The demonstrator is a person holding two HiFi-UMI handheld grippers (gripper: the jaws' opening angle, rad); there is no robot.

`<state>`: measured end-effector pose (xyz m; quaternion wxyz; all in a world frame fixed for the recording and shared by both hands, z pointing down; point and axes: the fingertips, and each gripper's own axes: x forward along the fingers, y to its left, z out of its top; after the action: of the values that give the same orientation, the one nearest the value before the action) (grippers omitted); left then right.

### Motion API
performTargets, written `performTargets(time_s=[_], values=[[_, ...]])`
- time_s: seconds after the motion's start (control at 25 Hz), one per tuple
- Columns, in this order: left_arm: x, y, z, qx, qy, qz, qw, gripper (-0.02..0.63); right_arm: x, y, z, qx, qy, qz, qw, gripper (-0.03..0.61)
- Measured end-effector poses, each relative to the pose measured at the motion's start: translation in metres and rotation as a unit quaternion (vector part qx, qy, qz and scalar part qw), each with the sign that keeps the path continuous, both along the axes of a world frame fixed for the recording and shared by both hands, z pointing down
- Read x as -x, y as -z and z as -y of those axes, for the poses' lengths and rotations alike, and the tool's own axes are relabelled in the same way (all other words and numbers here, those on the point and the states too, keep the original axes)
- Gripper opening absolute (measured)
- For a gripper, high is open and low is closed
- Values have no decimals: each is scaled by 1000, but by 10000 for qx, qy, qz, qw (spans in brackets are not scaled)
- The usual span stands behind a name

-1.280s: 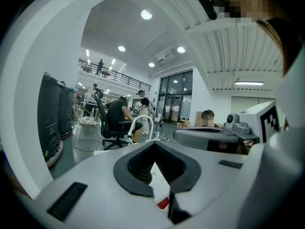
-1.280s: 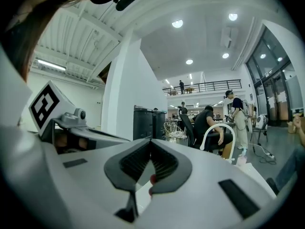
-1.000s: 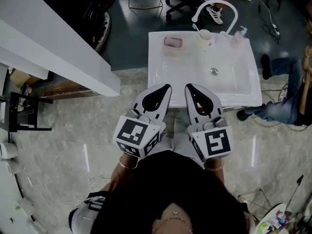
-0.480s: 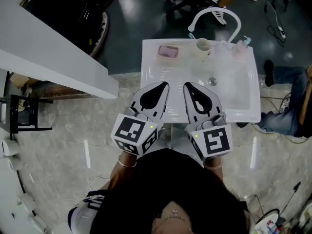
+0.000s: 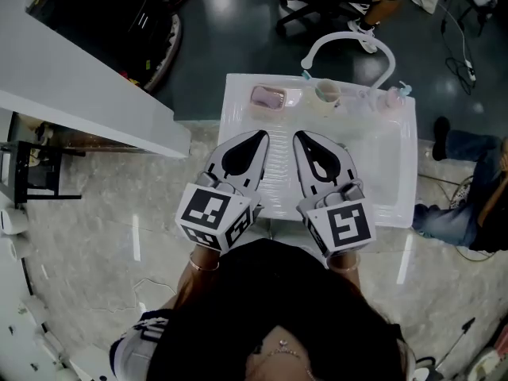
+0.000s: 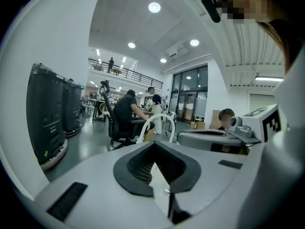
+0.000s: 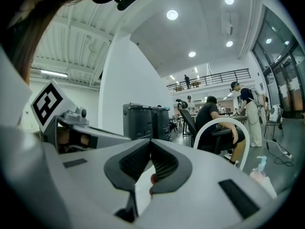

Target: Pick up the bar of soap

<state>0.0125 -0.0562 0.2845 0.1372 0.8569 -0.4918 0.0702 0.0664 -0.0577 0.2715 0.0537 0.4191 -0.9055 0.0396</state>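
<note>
The pink bar of soap [image 5: 267, 98] lies in a dish at the back left corner of the white sink [image 5: 397, 181]. Both grippers hover side by side over the sink's front left part, pointing away from me. My left gripper [image 5: 262, 136] is shut with nothing in it, and its tip is a short way in front of the soap. My right gripper [image 5: 299, 136] is shut and empty too. Seen from the left gripper [image 6: 153, 149] and the right gripper [image 7: 150, 146], the jaws meet and hide the soap.
A white arched faucet [image 5: 349, 46] rises at the sink's back, beside a cup [image 5: 327, 94] and a pink pump bottle [image 5: 394, 95]. A white counter [image 5: 79, 94] runs at the left. A person's legs [image 5: 460, 205] are at the right. Seated people [image 6: 125, 116] and black bins [image 6: 47, 113] lie beyond.
The sink has come closer under me, and both grippers, before at its front edge, now hang over its front left part. Both stay shut.
</note>
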Motion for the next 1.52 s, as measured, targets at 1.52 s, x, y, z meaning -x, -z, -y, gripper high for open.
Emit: performTargets(time_s=[1.52], values=[[63, -65, 87, 621, 555, -519, 9952, 0, 51, -112, 115, 588, 638, -1122, 9899, 40]])
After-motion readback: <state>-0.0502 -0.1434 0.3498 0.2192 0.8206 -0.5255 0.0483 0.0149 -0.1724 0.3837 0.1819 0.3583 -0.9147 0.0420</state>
